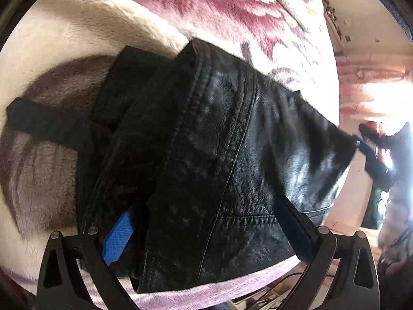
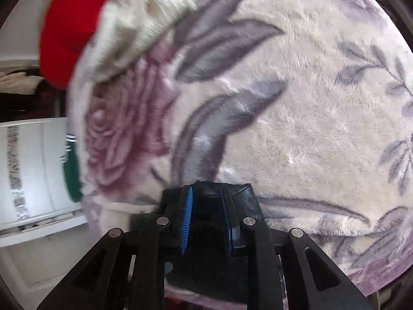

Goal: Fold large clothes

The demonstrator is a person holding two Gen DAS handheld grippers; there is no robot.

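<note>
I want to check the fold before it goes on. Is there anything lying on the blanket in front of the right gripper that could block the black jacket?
Nothing visible does. The right gripper is shut on an edge of the black jacket. The floral blanket ahead is bare. The cream knit garment and red cloth lie far off at its edge.

This looks like a bedroom in a home. A plush floral blanket (image 2: 296, 108), cream with mauve roses and grey leaves, covers what seems to be a bed. On it at the far left lie a cream knitted garment (image 2: 139, 23) and something red (image 2: 67, 25). Past the left edge stands white furniture (image 2: 33, 170), and a dark shelf (image 2: 23, 82) above it holds folded cloth; the rest is blurred
</note>
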